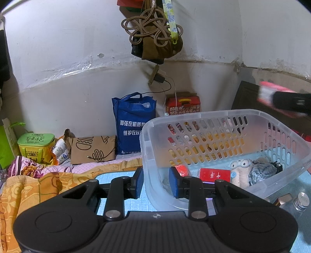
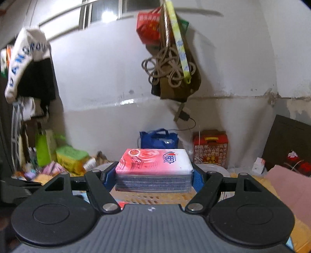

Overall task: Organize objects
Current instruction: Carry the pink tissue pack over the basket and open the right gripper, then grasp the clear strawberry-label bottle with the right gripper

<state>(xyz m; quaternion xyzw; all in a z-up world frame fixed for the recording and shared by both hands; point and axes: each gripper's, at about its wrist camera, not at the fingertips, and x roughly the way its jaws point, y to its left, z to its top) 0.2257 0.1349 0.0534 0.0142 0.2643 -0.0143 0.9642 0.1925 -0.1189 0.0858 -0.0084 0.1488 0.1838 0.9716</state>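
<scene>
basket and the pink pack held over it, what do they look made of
Basket: looks like translucent, frosted plastic; its slotted walls let colours behind show through. Pink pack: probably soft glossy plastic film around stacked tissues, since the layers show through its clear side, clamped between the right gripper fingers.

I face a scuffed white wall (image 1: 77,58). A bundle of cord (image 1: 151,25) hangs on it; below that sit a blue bag (image 1: 132,120) and a red box (image 1: 182,104). A window (image 2: 105,11) sits up left of the cord.
</scene>
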